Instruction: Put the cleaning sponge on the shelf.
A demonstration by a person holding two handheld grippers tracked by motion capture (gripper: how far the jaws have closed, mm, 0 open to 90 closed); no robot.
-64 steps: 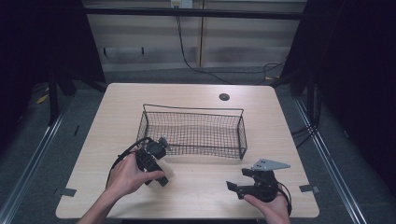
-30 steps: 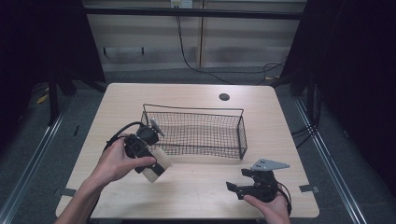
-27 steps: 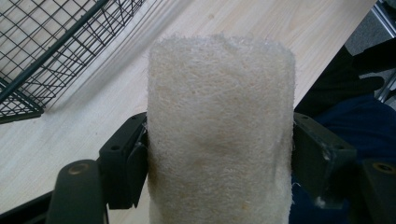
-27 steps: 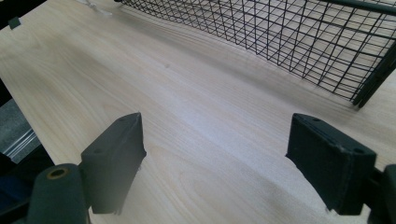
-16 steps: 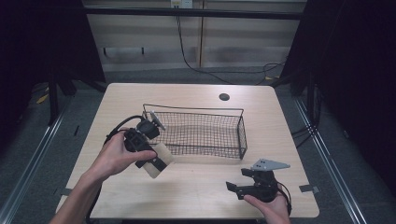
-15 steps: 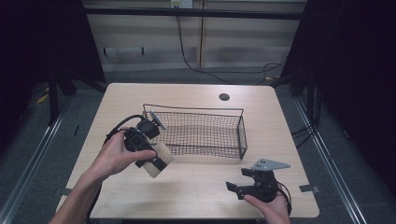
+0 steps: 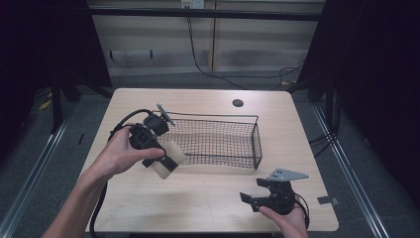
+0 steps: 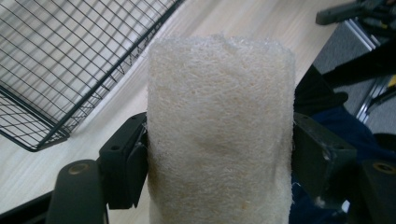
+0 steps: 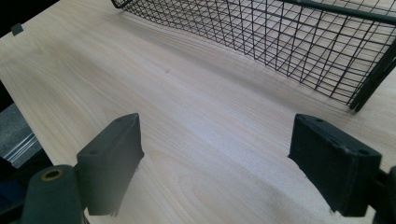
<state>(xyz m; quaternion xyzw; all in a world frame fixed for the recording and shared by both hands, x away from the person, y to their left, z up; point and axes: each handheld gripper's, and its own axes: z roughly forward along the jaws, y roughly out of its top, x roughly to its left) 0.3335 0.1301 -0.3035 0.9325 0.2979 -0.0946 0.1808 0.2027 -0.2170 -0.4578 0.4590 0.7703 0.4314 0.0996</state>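
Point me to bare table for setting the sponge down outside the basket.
Widest bare patch: near side, between wire basket and right gripper. Also open: far strip around the grommet hole, and the table edge left of the basket. Crowded: basket's near-left corner, where left gripper holds the sponge.

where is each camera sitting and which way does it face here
High view: fixed above the person's side, looking forward and down on the table; both forearms enter from the bottom, left gripper holding a cream sponge by the wire basket, right gripper low near the front edge.
Left gripper view: rides the left gripper, looking along its jaws clamped on the sponge.
Right gripper view: rides the right gripper, jaws apart over bare table.
Shared: both gripper views catch the basket.
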